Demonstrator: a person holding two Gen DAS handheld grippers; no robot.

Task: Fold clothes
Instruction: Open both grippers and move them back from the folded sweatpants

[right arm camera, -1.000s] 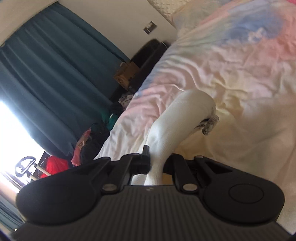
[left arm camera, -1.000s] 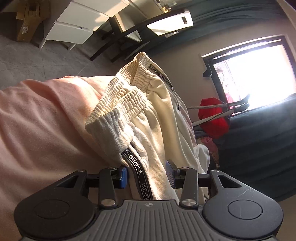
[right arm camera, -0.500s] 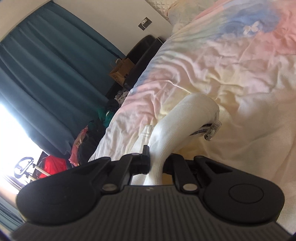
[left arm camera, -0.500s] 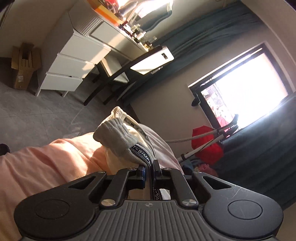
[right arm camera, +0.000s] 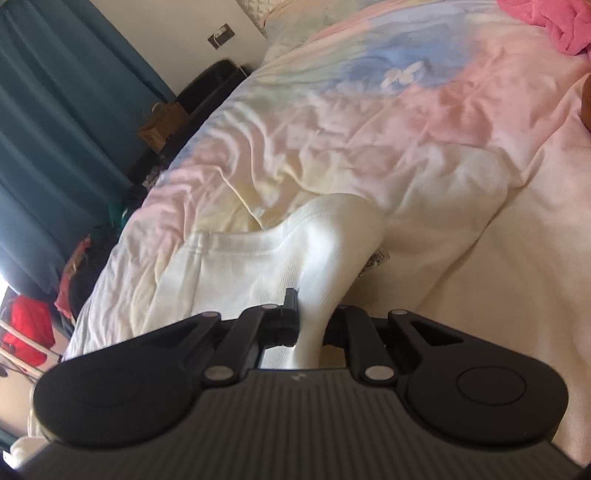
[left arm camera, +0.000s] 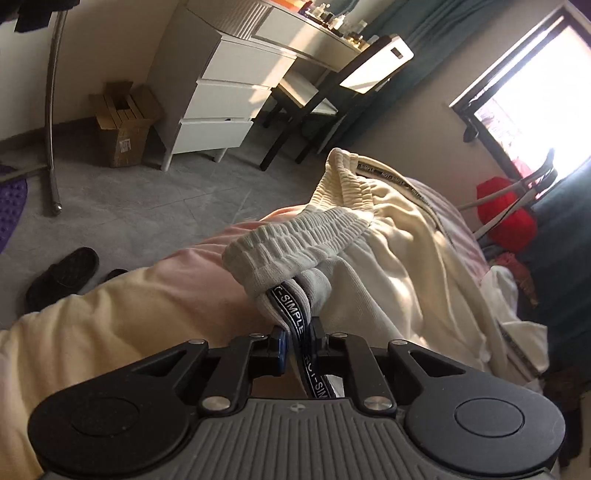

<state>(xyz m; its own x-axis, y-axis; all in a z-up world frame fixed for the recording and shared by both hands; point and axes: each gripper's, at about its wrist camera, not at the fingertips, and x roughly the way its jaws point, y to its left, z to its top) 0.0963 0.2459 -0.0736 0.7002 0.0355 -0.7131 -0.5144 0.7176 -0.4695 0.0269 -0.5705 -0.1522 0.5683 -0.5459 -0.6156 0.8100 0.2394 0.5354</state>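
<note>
Cream trousers (left arm camera: 388,258) with an elastic waistband and a black lettered side stripe lie on the pastel bed cover (left arm camera: 147,314). My left gripper (left arm camera: 297,336) pinches the striped edge just below the waistband, which bunches up in front of it. Its jaws are opening while the pads still press on the stripe. In the right wrist view, my right gripper (right arm camera: 314,317) is shut on a raised fold of the same cream trousers (right arm camera: 240,273). The rest of the cloth lies spread to the left on the bed cover (right arm camera: 369,122).
Beyond the bed's edge are a grey floor, black shoes (left arm camera: 62,277), a cardboard box (left arm camera: 123,125), a white drawer unit (left arm camera: 229,99) and a chair (left arm camera: 325,99). A pink garment (right arm camera: 554,22) lies at the far right of the bed. Teal curtains (right arm camera: 55,110) hang at the left.
My left gripper went from open around the striped edge to shut on it and pulled the waistband back and up. My right gripper shifted with its fold, and more cloth lies spread at its left.
</note>
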